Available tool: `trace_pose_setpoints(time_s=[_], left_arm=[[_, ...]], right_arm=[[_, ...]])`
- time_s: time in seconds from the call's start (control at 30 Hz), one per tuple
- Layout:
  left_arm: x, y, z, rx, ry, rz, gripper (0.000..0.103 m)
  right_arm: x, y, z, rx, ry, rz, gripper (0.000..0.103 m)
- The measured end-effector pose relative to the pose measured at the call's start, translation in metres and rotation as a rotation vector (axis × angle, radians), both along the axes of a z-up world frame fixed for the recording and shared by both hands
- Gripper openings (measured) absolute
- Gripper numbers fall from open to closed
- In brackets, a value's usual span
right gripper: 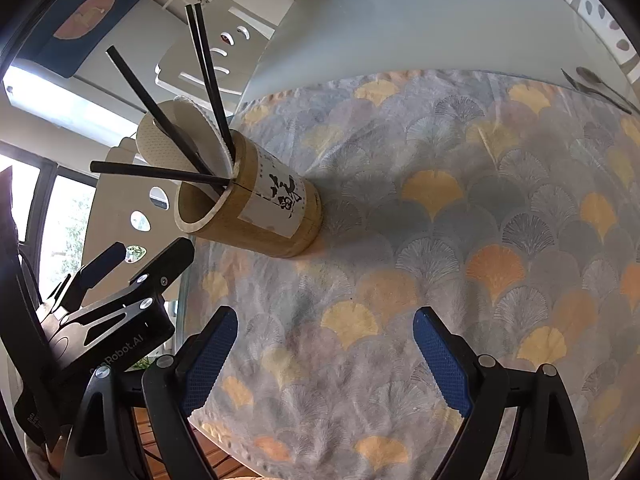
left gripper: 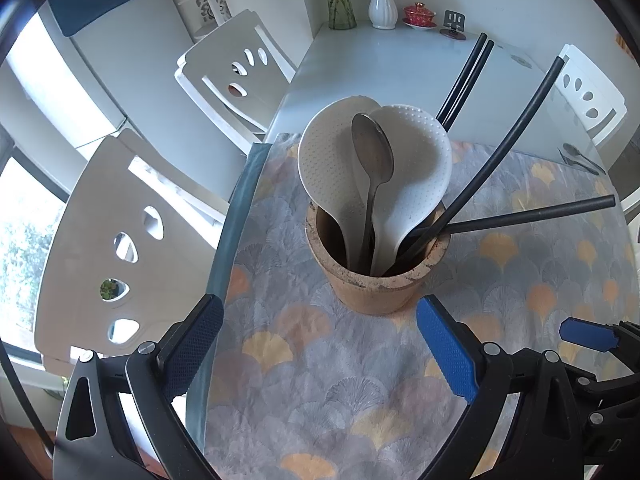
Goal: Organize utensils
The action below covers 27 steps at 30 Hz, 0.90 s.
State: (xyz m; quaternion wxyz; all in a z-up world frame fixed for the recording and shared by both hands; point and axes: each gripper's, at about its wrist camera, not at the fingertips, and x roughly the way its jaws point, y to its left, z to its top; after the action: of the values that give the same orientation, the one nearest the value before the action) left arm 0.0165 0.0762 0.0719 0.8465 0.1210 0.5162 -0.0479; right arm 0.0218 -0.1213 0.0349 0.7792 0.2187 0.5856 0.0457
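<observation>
A bamboo utensil holder (left gripper: 374, 276) (right gripper: 256, 208) stands on the patterned mat. It holds two white rice paddles (left gripper: 328, 164), a metal spoon (left gripper: 372, 152) and several black chopsticks (left gripper: 512, 140) (right gripper: 160, 112). My left gripper (left gripper: 320, 352) hangs open just in front of the holder, nothing between its blue pads. My right gripper (right gripper: 324, 360) is open over bare mat, to the right of the holder. In the right wrist view the left gripper (right gripper: 120, 264) shows at the lower left.
A spoon and fork (left gripper: 580, 158) (right gripper: 600, 88) lie at the far right of the glass table (left gripper: 400, 64). Vases (left gripper: 382, 8), a red lidded cup (left gripper: 418, 14) and a small stand sit at the far end. White chairs (left gripper: 120, 240) stand along the left side.
</observation>
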Motion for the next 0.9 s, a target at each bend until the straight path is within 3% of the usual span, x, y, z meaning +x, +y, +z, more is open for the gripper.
trace_pose_setpoints(time_s=[0.9], left_arm=[[0.009,0.0,-0.007,0.003,-0.012,0.058,0.098]], right_arm=[[0.012,-0.01,-0.004,-0.035,0.012,0.024,0.089]])
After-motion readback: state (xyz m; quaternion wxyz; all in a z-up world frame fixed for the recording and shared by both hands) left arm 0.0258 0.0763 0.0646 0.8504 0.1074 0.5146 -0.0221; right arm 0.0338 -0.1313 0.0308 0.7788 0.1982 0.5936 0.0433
